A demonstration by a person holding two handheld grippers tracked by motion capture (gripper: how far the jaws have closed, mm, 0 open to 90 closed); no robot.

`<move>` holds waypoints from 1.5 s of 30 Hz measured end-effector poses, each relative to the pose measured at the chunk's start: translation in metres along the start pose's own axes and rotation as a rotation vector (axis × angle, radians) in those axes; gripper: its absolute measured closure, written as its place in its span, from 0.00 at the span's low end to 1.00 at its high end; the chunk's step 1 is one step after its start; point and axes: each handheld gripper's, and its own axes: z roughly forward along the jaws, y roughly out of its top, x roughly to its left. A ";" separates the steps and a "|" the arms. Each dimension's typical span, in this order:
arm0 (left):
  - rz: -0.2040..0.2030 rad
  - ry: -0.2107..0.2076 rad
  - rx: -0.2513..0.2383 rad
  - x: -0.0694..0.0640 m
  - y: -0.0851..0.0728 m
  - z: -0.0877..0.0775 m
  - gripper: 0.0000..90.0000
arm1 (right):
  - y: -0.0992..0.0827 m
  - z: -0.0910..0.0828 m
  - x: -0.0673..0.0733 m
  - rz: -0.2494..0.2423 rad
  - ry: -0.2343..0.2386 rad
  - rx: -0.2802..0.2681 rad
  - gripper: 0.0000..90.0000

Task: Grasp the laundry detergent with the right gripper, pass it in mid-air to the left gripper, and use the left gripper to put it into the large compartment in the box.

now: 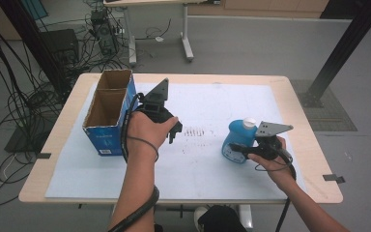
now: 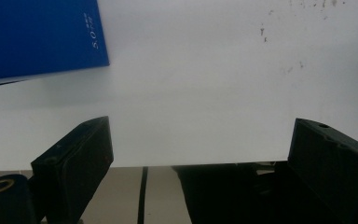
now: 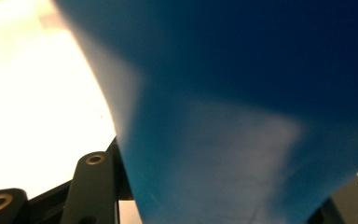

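A blue bottle (image 1: pixel 235 137) with a white cap (image 1: pixel 249 123) is at the right of the white sheet (image 1: pixel 207 164), leaning a little. My right gripper (image 1: pixel 241 151) is shut on its lower body. In the right gripper view the blue bottle (image 3: pixel 242 116) sits very close between the two black jaws, blurred. My left gripper (image 1: pixel 175 131) hovers over the sheet just right of an open blue cardboard box (image 1: pixel 107 137). In the left gripper view the left gripper (image 2: pixel 200 128) is open wide with bare sheet between its jaws, and a corner of the blue box (image 2: pixel 37 37) lies at the top left.
The box has two brown-lined compartments side by side, and what is inside them cannot be made out. Faint dark marks (image 1: pixel 198 131) dot the sheet's middle. The wooden table (image 1: pixel 309 145) has its edges close at right and front. Cables and a black post (image 1: pixel 343 48) stand beyond the table.
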 end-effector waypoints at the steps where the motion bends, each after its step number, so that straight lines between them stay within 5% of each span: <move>1: 0.000 0.000 0.000 0.000 0.000 0.000 0.08 | 0.000 0.000 0.000 0.000 0.000 0.000 0.49; 17: 0.024 -0.004 -0.011 -0.005 0.000 -0.014 0.08 | 0.008 -0.005 -0.002 0.009 0.027 0.033 0.49; 29: 0.094 -0.014 -0.042 -0.009 0.004 -0.048 0.08 | 0.051 -0.016 -0.009 0.028 0.060 0.056 0.49; 45: 0.339 -0.028 -0.110 -0.003 0.017 -0.107 0.08 | 0.127 0.006 -0.016 -0.018 0.167 0.072 0.49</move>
